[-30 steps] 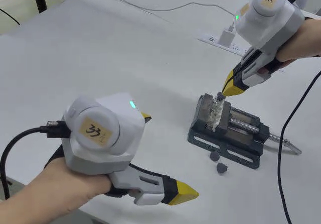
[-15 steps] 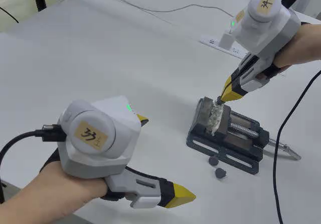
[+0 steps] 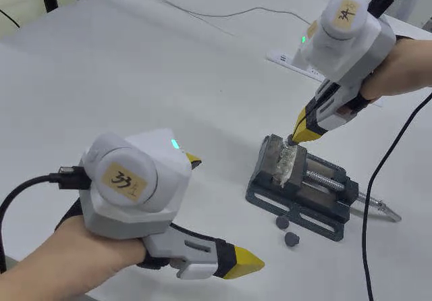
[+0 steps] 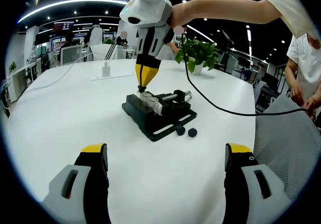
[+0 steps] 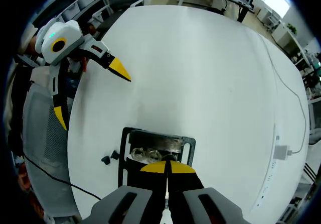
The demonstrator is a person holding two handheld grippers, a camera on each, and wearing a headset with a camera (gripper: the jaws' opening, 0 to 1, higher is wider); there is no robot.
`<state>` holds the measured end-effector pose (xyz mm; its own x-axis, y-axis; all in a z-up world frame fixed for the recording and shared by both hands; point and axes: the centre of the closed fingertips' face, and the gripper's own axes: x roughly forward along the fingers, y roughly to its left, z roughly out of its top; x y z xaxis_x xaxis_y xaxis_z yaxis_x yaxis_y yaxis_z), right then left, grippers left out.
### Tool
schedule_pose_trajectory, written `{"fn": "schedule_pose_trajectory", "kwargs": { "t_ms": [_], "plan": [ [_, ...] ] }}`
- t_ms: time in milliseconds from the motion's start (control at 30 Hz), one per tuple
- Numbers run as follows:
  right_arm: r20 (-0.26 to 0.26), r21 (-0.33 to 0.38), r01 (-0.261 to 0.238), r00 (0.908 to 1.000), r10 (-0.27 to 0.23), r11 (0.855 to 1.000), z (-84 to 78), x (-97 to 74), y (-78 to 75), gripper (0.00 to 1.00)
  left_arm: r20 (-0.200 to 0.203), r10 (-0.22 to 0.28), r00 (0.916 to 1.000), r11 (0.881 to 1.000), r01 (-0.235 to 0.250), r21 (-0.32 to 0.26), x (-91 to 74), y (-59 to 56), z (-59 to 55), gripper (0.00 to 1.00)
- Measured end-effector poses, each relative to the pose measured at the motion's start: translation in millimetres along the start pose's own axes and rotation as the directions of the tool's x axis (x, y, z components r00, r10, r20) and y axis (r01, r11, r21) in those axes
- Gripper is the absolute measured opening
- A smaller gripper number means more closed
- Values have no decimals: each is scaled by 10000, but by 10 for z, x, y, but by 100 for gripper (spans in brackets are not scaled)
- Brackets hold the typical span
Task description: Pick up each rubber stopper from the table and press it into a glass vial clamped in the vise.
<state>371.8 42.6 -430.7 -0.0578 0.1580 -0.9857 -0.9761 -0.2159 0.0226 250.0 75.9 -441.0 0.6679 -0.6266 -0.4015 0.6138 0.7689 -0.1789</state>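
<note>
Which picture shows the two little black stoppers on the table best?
The head view: the loose stoppers lie large and clear beside the vise. The left gripper view shows them smaller; the right gripper view, tiny and dim.

Tabletop point(image 3: 169, 65): white sheet, smooth, matt with a faint sheen.
Black bench vise point(image 3: 297, 210): metal, dark matt coating; its screw point(image 3: 324, 177) is bare bright steel, threaded.
Clear glass vials point(image 3: 287, 160) in the vise: glossy, glinting.
Two dark grey rubber stoppers point(image 3: 282, 221) point(image 3: 291, 239): dull, matt.
Left gripper point(image 3: 220, 212) and right gripper point(image 3: 297, 138): smooth white-grey moulded plastic shells, satin finish; black plastic arms; matt yellow fingertips point(image 3: 246, 264).
Tan paper label point(image 3: 127, 179) on the left shell: matt, handwritten.
Black cable point(image 3: 378, 173): smooth sheath, slight gloss.
White power strip point(image 3: 290, 59): smooth plastic.
</note>
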Motion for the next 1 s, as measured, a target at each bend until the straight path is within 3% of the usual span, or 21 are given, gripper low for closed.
{"fn": "schedule_pose_trajectory", "kwargs": {
  "t_ms": [133, 367, 700, 1000],
  "plan": [
    [268, 605, -314, 9992, 298, 9977, -5, 2, 0, 0, 63, -25, 10000, 10000, 25, -14, 33, 0, 18, 97],
    [-127, 223, -244, 9996, 247, 9995, -5, 18, -20, 0, 46, -5, 10000, 10000, 5, -60, 50, 24, 4, 97],
    [41, 807, -582, 9983, 581, 9950, -20, 15, -39, 0, 111, 111, 9999, 9998, -109, -157, 38, 82, 7, 96],
    [-197, 916, -390, 9990, 410, 9950, -14, 21, -29, 0, 178, 112, 9998, 9998, -109, -170, 28, 80, 40, 96]
  ]
}}
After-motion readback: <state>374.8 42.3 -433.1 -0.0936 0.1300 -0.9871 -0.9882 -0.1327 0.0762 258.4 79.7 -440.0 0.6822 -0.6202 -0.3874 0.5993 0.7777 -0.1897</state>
